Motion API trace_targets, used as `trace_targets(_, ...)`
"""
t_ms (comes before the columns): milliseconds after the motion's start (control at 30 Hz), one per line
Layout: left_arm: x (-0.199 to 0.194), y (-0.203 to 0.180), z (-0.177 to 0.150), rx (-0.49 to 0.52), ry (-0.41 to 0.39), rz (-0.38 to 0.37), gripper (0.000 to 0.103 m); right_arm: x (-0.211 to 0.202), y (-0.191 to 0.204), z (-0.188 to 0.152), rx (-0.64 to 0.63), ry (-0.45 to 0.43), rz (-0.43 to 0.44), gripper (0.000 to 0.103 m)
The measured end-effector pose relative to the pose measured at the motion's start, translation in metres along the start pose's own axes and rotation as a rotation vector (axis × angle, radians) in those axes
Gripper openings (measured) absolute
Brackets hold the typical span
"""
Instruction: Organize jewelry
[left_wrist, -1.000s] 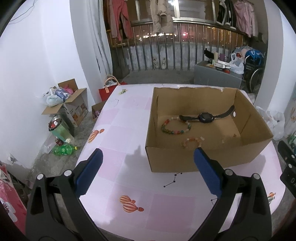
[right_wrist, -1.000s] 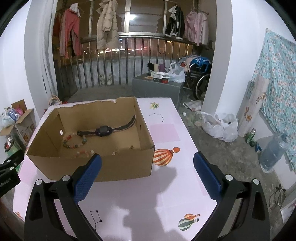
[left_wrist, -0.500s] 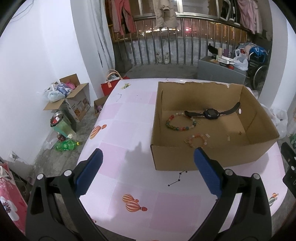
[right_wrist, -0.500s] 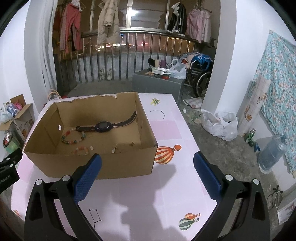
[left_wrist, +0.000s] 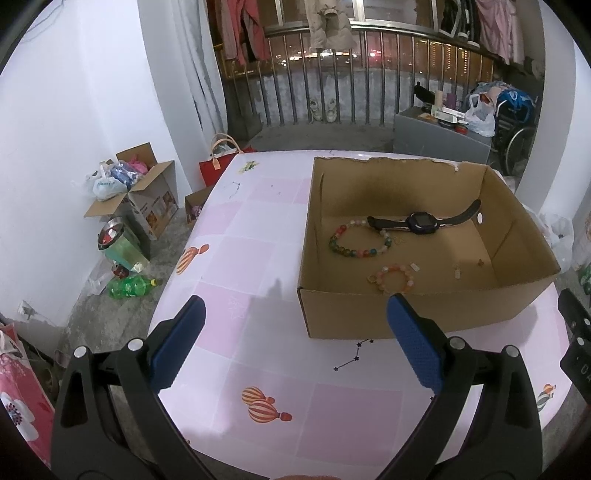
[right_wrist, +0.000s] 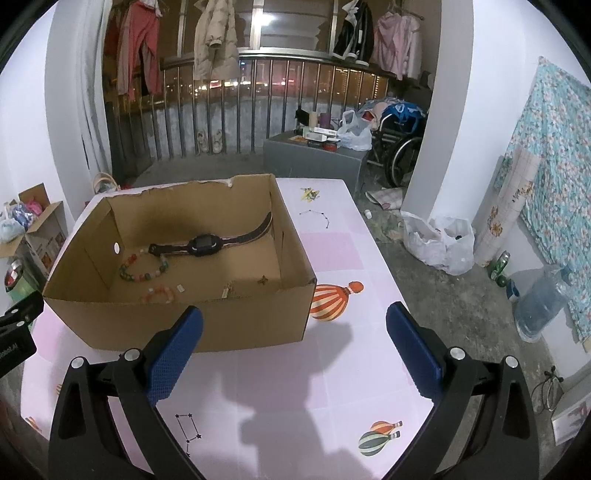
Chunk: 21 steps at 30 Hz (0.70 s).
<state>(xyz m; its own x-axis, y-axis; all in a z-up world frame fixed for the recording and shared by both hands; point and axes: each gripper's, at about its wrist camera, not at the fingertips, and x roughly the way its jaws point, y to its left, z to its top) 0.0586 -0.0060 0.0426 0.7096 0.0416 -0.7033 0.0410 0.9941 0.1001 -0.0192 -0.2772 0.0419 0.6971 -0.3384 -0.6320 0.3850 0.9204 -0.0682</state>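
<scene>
Both the left gripper (left_wrist: 295, 339) and the right gripper (right_wrist: 293, 341) hung over the table (left_wrist: 258, 221) with fingers spread wide, empty. The watch (left_wrist: 421, 223) and beaded bracelets (left_wrist: 360, 242) lay inside the cardboard box (left_wrist: 406, 314); reaching in, a finger would likely catch its near wall and shove the light box.

No words to read on the cardboard box (left_wrist: 413, 317) or pink tablecloth (right_wrist: 332, 387); the white lettering on the left gripper (right_wrist: 16, 332) body is too blurred.

My left gripper (left_wrist: 294, 319) and right gripper (right_wrist: 294, 319): black frames, silver screws, textured blue pads (left_wrist: 417, 350)
</scene>
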Motion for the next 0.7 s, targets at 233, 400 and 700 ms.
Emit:
trace_targets(233,0.0020,-0.0004,-0.0008,0.008,0.008,0.000,0.095,0.0006,0.0006,0.0003,-0.002,-0.001,-0.001,0.097)
trace_targets(400,0.0033,-0.0010,-0.0014,0.009,0.015,-0.005,0.095,0.0008,0.0012,0.0003,-0.002,0.001,-0.001,0.097)
trace_targets(700,0.0042,-0.0013,-0.0018,0.012,0.019,-0.008,0.095,0.0015,-0.0009,-0.0001,-0.003,0.004,-0.001,0.097)
